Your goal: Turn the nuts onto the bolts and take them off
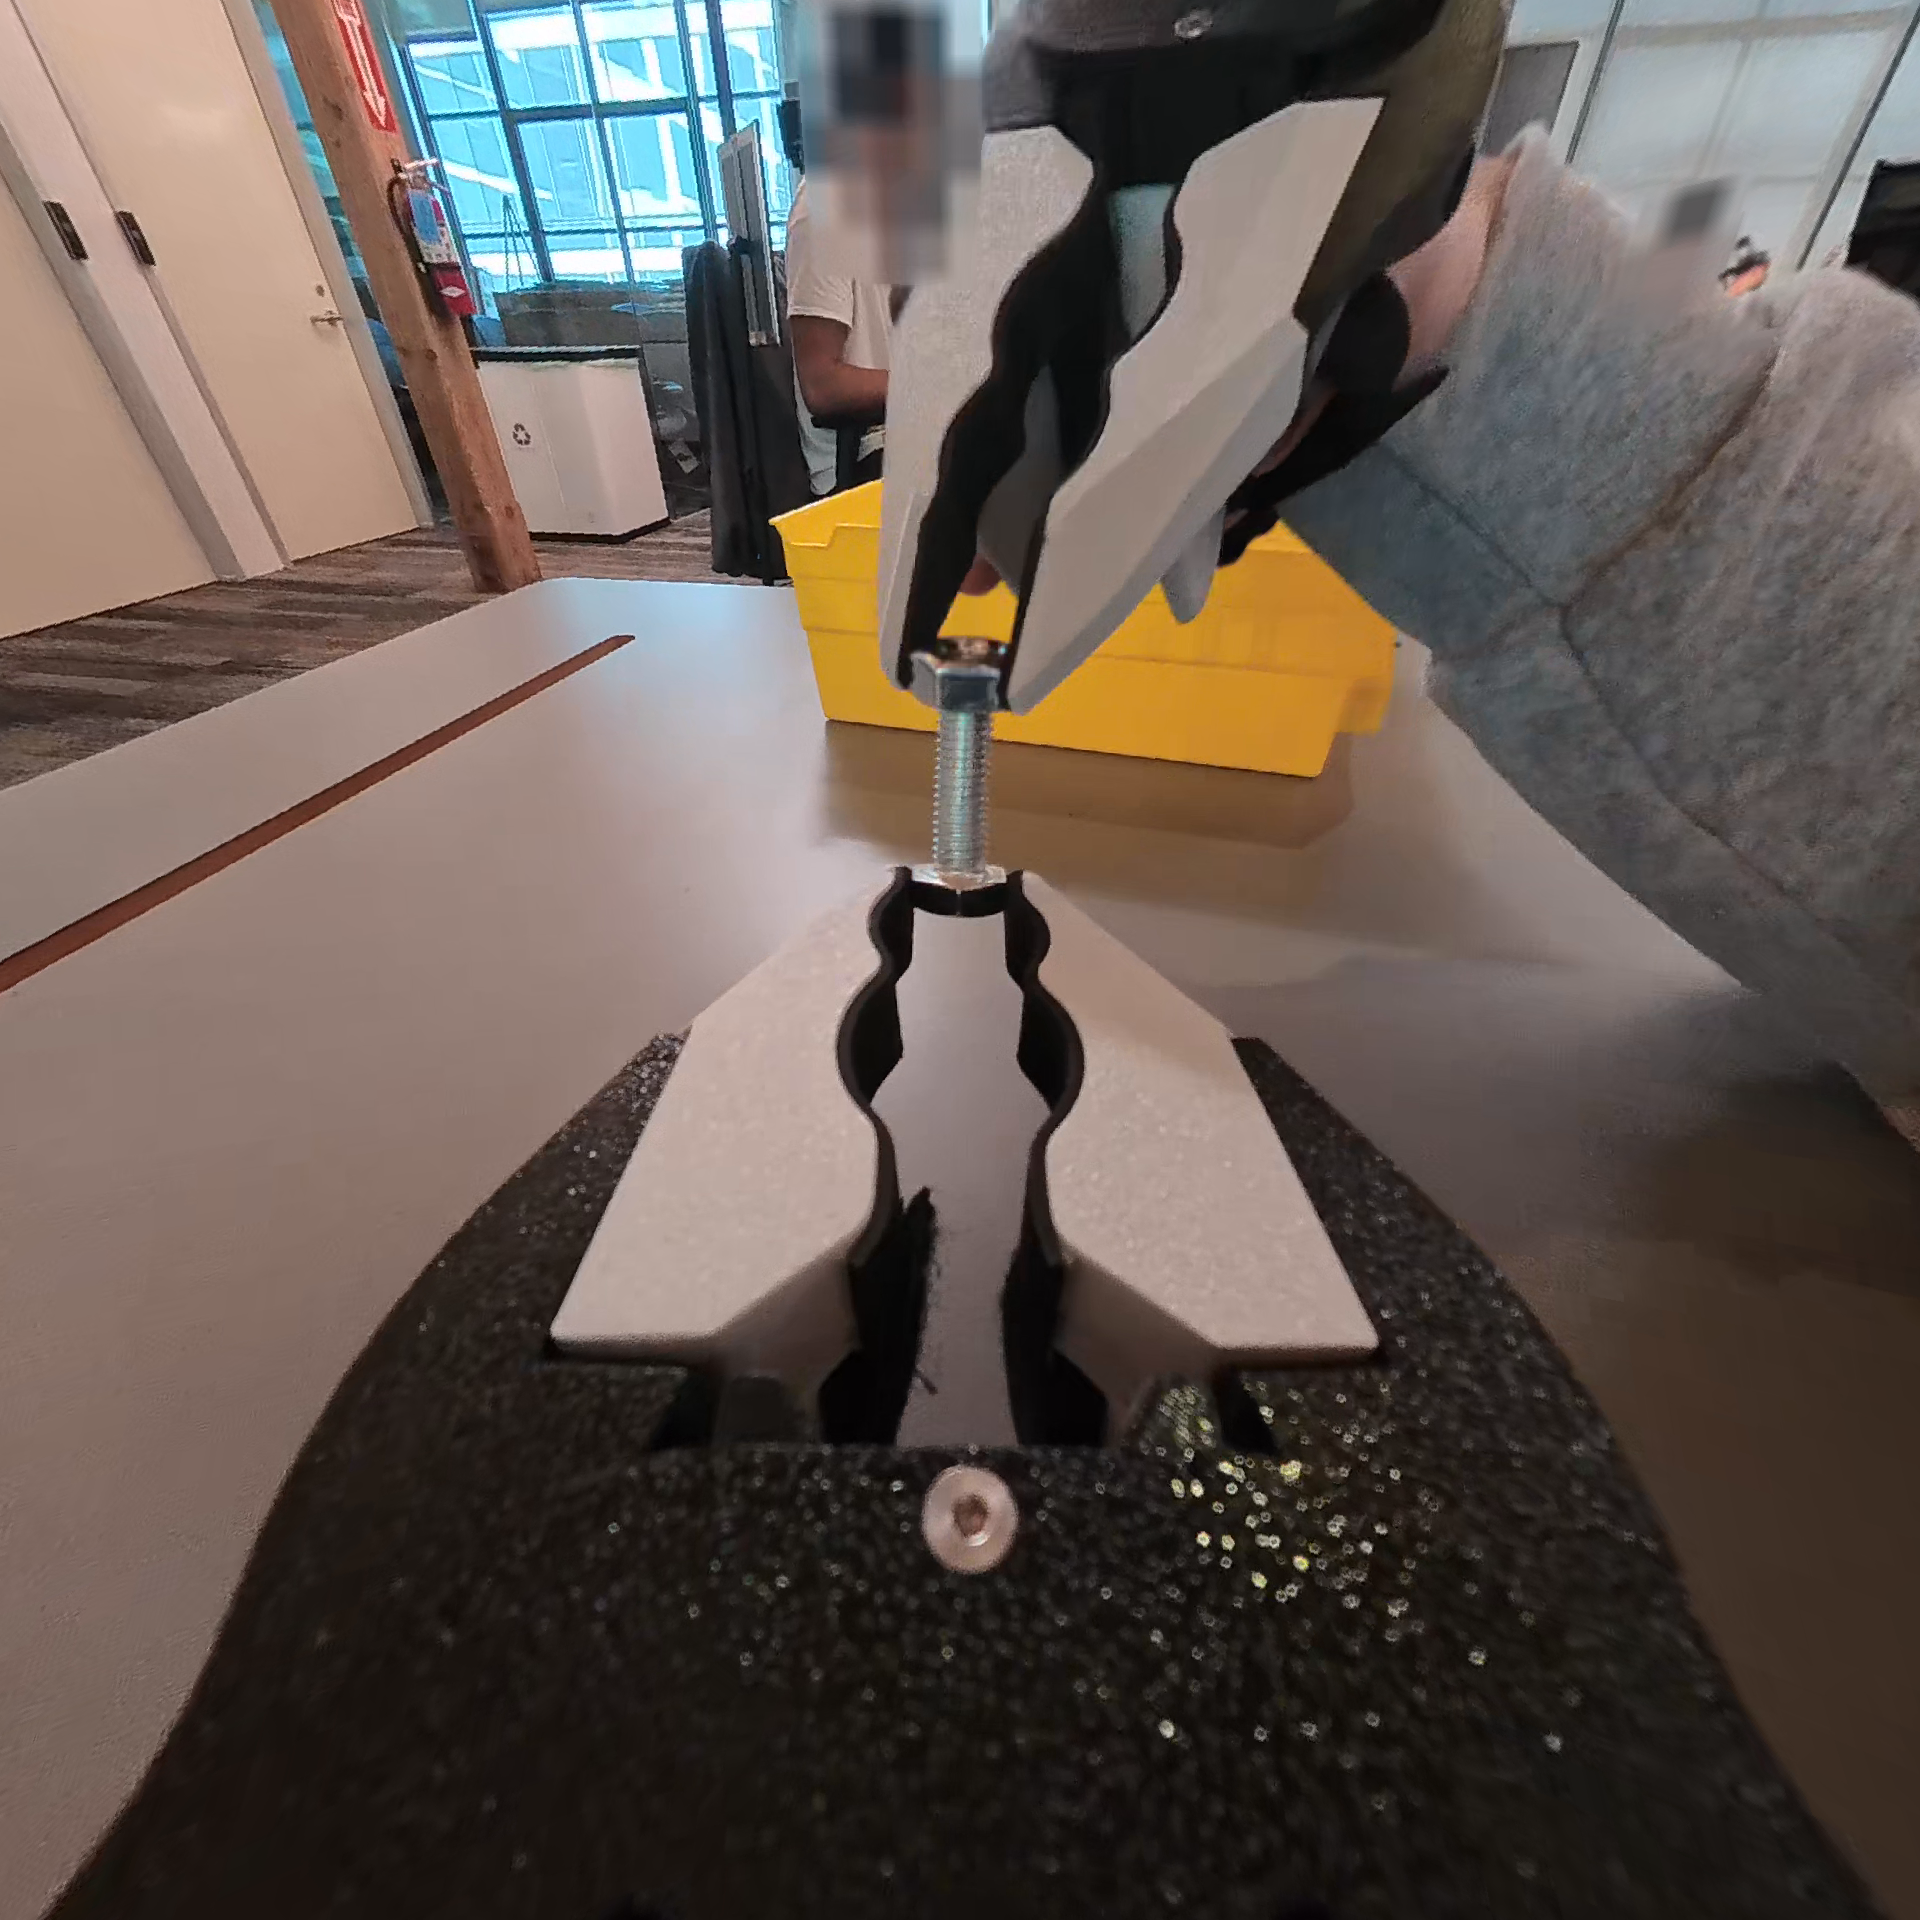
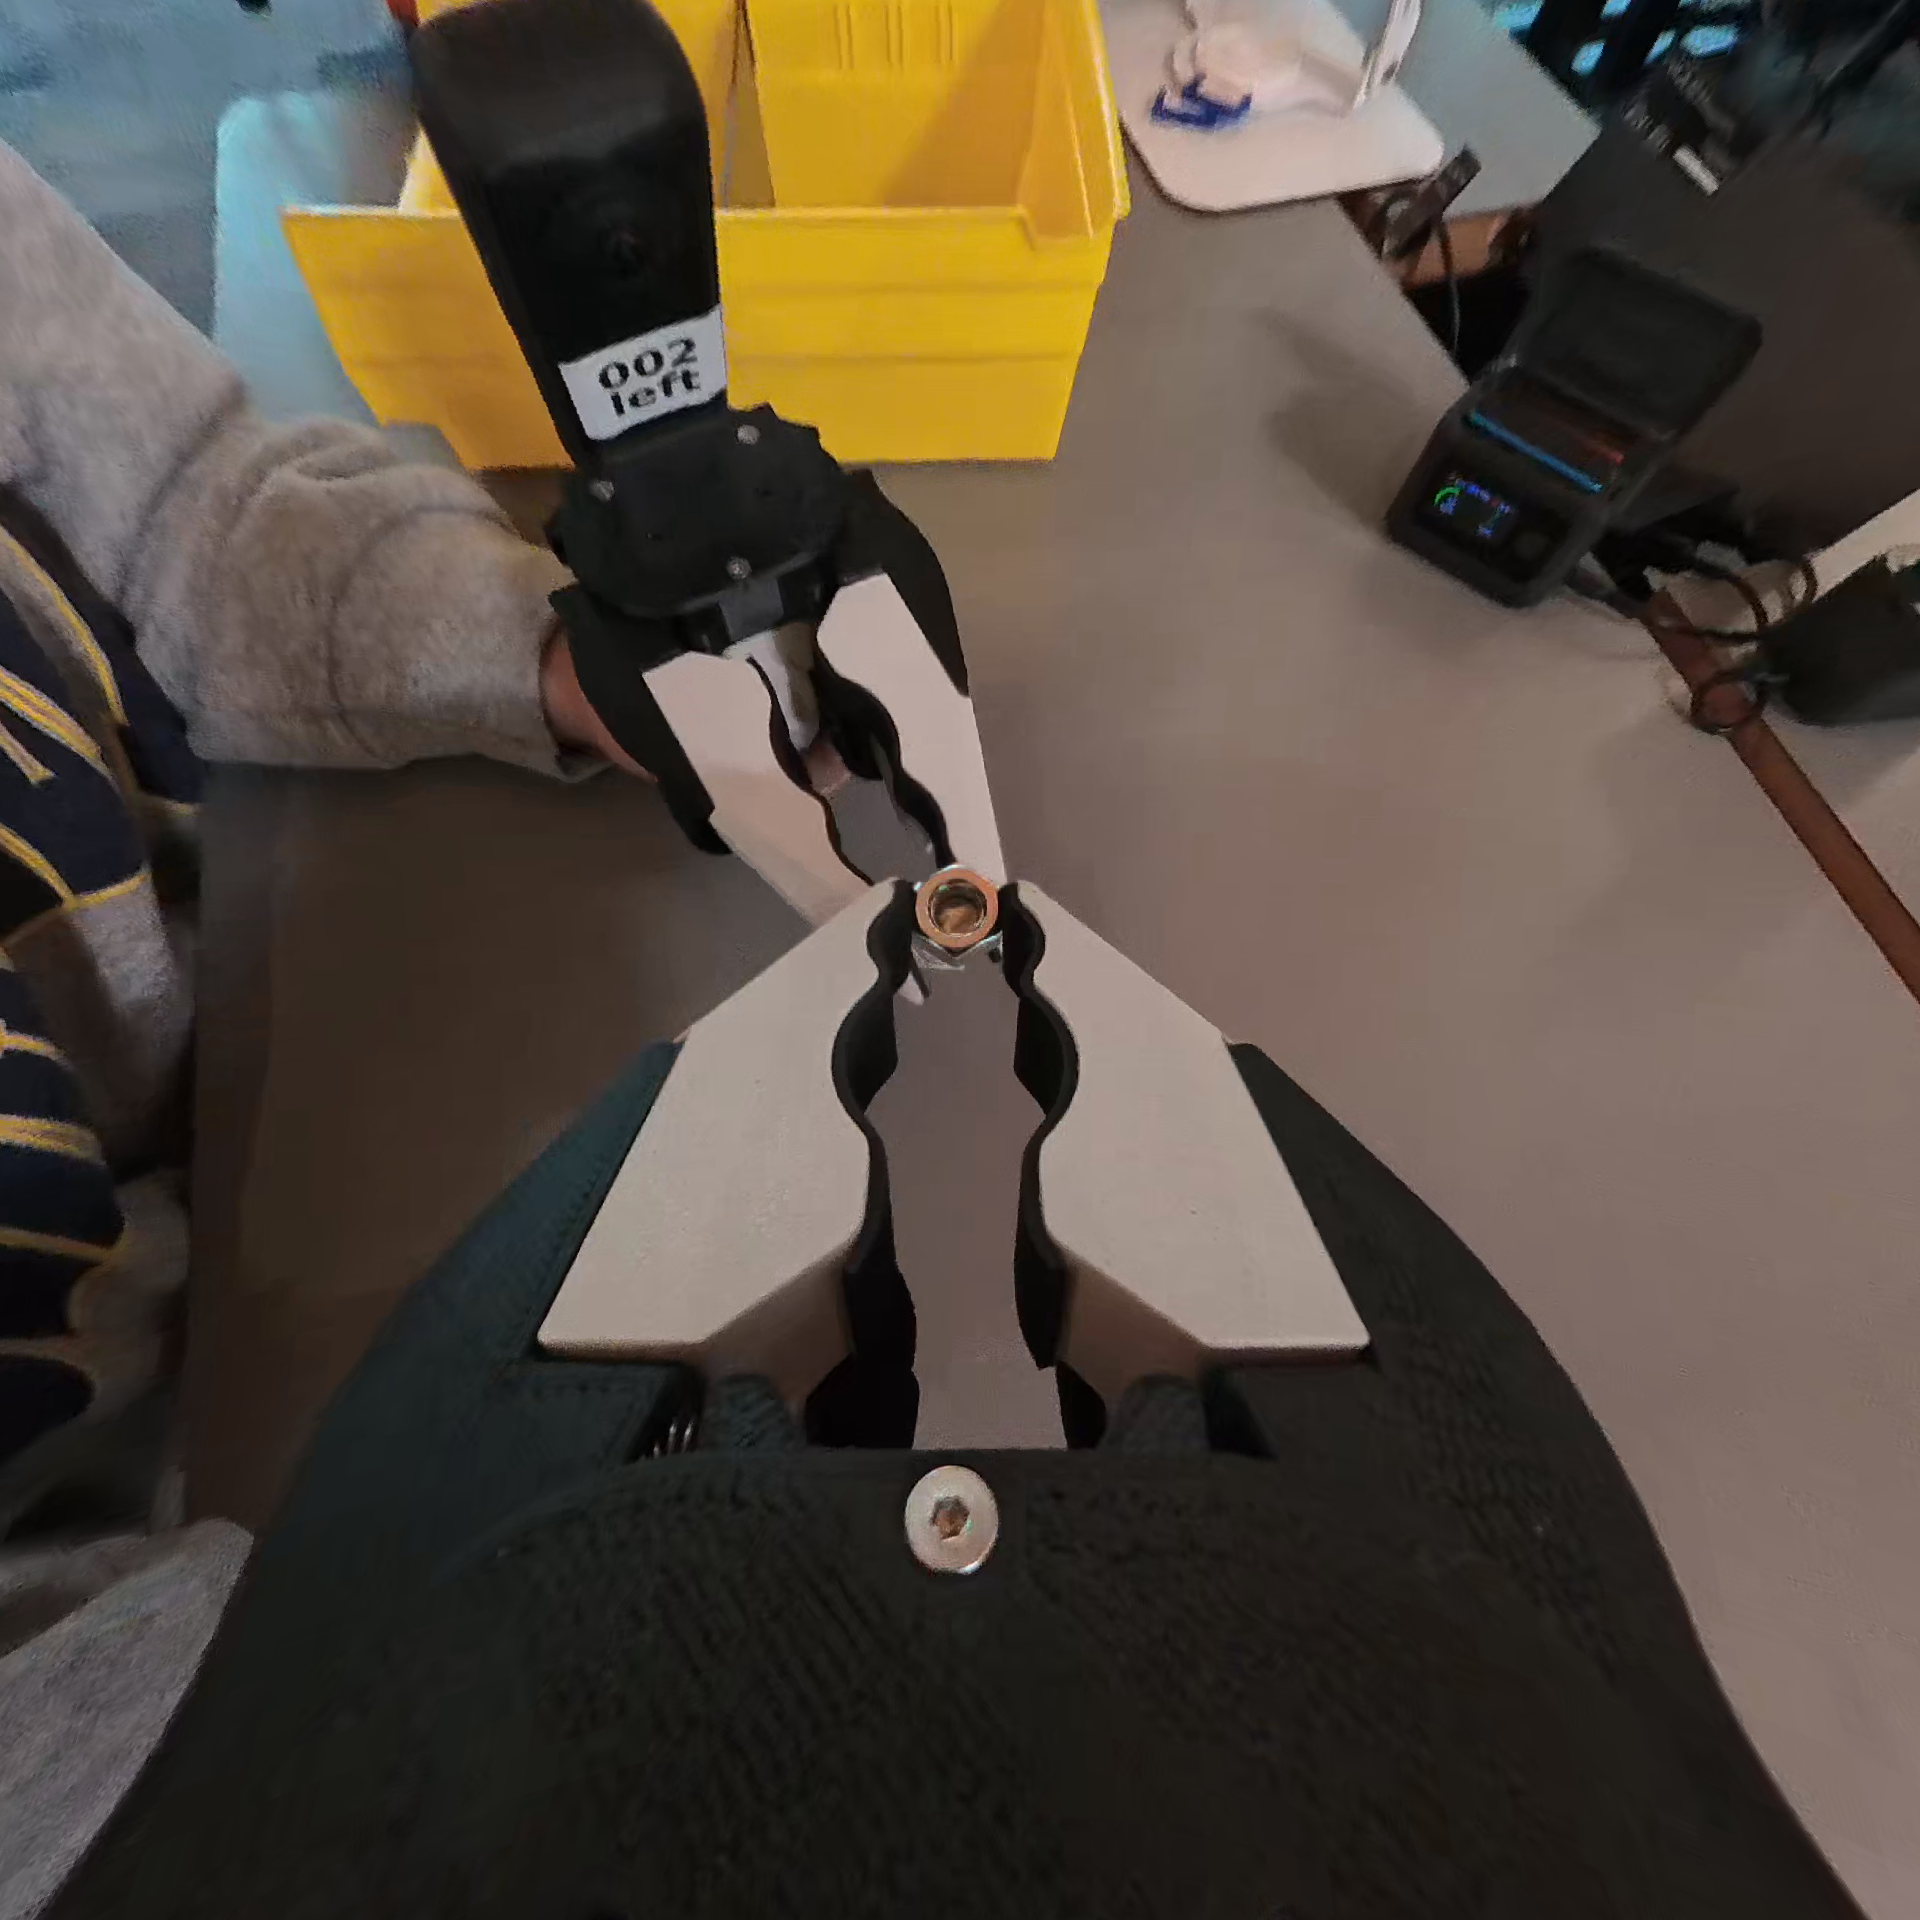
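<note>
bolt and nut held between two hand-held grippers above a grey table.

the nut is mostly hidden in the left wrist view, only its upper edge being seen between the tips of the left gripper, which is closed narrowly on it. the bolt is held upright, head uppermost; its head is pinched by the nearly closed right gripper, and its threaded end is seated in the nut. in the right wrist view the shaft is concealed beneath the head. a yellow bin is partly covered behind the grippers, and its contents cannot be made out.
</note>
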{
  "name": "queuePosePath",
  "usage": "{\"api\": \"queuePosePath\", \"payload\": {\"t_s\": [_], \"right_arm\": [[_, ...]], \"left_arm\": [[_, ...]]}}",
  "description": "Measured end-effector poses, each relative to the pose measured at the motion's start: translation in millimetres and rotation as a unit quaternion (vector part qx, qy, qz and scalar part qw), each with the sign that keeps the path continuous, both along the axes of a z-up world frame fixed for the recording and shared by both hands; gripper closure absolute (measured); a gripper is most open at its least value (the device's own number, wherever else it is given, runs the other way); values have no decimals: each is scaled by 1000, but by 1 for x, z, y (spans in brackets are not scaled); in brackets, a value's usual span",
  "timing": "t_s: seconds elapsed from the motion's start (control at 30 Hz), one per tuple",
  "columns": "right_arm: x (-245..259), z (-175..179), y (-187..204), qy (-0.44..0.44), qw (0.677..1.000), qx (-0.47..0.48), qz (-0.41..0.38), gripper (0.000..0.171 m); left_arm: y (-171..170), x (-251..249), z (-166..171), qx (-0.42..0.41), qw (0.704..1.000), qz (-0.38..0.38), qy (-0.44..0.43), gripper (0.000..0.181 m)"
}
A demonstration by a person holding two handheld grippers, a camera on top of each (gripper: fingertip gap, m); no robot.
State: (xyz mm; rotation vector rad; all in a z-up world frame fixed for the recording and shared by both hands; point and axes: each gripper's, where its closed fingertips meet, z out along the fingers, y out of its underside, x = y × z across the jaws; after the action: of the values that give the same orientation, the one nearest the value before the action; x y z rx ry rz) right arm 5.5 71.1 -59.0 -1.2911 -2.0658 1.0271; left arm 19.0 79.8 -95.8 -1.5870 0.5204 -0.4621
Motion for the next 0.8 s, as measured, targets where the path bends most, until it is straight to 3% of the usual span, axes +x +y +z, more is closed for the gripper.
{"api": "queuePosePath", "payload": {"t_s": [0.47, 0.7, 0.8], "right_arm": [[-4, 5, -2, 0, 1000, -25, -18, 155], [-8, 9, -2, 51, 996, -53, -42, 155], [-12, 13, 5, 95, 992, -48, -65, 138]], "left_arm": [[-1, -2, 5, 11, 1000, 1, -15, 167], [-1, -4, 7, 11, 999, 3, -31, 167], [0, -6, 7, 11, 999, 8, -32, 167]]}}
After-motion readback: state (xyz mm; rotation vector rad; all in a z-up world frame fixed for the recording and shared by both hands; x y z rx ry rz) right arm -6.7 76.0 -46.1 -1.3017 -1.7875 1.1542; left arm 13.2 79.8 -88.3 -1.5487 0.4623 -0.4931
